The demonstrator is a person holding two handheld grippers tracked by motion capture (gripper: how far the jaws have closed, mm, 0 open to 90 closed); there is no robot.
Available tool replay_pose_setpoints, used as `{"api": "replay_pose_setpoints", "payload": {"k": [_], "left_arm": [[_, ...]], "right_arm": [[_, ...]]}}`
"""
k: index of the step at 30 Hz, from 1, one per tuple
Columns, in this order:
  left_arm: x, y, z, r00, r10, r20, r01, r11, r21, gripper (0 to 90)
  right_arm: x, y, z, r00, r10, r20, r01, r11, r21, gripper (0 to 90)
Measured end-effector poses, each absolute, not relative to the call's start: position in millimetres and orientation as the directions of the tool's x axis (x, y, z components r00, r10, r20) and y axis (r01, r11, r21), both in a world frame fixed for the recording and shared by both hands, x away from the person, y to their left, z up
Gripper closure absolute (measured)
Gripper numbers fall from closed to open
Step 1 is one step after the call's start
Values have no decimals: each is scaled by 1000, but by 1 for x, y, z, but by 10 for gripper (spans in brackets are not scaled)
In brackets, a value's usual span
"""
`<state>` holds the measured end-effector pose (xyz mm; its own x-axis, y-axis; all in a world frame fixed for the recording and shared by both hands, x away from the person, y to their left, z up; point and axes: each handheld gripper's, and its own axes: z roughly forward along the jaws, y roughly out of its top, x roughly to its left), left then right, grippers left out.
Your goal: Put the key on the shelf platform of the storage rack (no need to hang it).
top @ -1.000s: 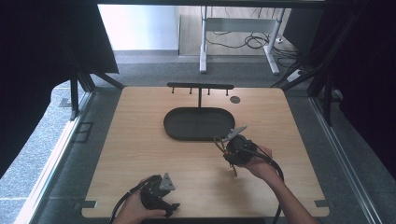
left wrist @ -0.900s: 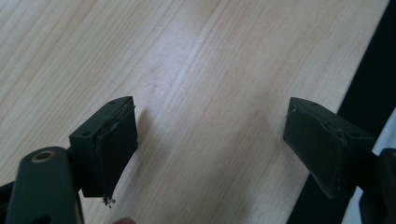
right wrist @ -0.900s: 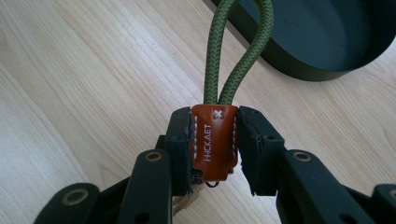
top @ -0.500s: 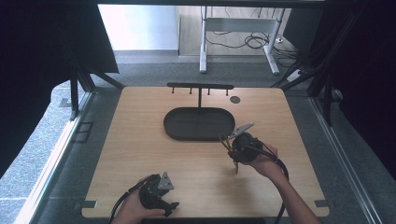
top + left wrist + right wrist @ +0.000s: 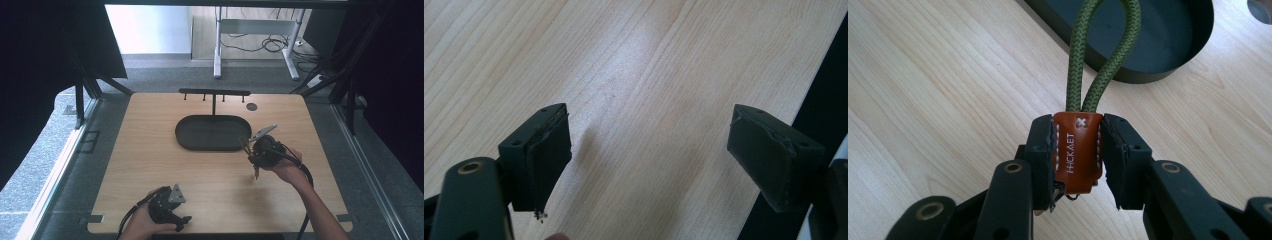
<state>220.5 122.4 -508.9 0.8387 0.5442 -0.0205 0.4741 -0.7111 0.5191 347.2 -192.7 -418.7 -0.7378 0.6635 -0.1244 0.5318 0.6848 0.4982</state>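
Observation:
A brown leather key fob (image 5: 1077, 150) with a green cord loop (image 5: 1098, 50) is clamped between the pads of my right gripper (image 5: 1078, 137), the loop pointing toward the black oval tray (image 5: 1168, 40). In the high view my right gripper (image 5: 252, 150) hovers just right of the tray's (image 5: 190, 142) front right end, and a small piece dangles beneath it. My left gripper (image 5: 175, 212) rests near the table's front edge. Its jaws stand wide apart in the left gripper view, where my left gripper (image 5: 649, 155) has only bare wood between its fingers.
A black T-shaped rack with small hooks (image 5: 215, 92) stands behind the tray. A small dark disc (image 5: 251, 106) lies on the table to its right. The table's front edge runs close past my left gripper. Cables and a desk frame lie on the floor beyond.
My right gripper has shifted a little to the right and away from the front edge, lifting slightly with the fob still in it. The left gripper has stayed in place.

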Motion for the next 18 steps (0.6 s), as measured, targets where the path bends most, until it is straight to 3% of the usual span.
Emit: {"api": "replay_pose_setpoints", "payload": {"k": [18], "left_arm": [[220,123,-508,836,549,-18,473,-703,531,182]], "right_arm": [[371,-180,-393,-735,665,-131,526,682,509,671]]}}
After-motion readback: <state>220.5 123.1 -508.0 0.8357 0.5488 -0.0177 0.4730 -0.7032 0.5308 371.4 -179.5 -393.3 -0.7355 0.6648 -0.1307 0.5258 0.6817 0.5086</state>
